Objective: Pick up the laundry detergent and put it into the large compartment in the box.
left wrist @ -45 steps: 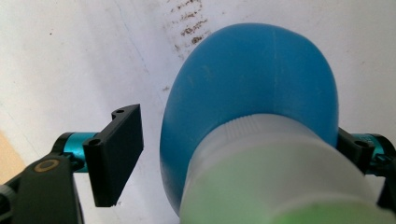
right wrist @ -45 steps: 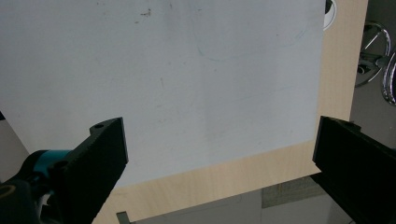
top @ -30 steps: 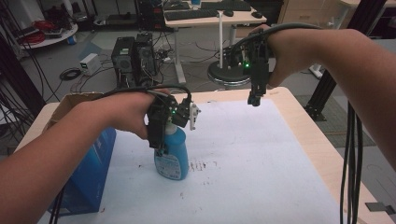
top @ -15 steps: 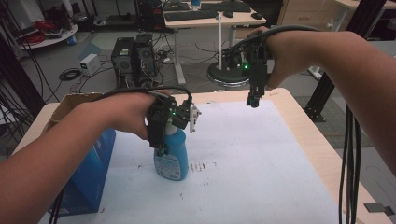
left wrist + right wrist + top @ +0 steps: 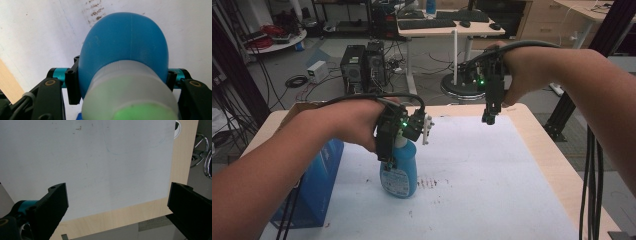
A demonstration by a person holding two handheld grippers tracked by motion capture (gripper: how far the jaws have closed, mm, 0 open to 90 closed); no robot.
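A: High view. Where does the bottle stand?

B: The blue plastic spray bottle with the pale cap (image 5: 400,170) stands upright on the white sheet over the light wooden table (image 5: 542,135), left of middle, well in from every edge. My left gripper (image 5: 388,162) comes down over its top and is closed on the shoulder. Dark smudges on the sheet (image 5: 428,183) lie just to its right; a blue cardboard box (image 5: 314,187) sits near the left edge.

A: Left gripper view?

B: Both of the gripper's black pads (image 5: 73,86) press the bottle (image 5: 125,47) just under the cap. The jaws have just been closing, bottle between them. I judge the wall smooth and a bit springy, likely slippery; if liquid is inside, it will be bottom-heavy and may swing. The narrowing below the cap is the safest hold, since the cap stops a slide.

A: Right gripper view?

B: My right gripper (image 5: 117,200) stands wide open and empty, hanging above the table's far right corner, well away from the bottle.

A: Room to move?

B: Plenty rightward and forward over the sheet; the box crowds the left.
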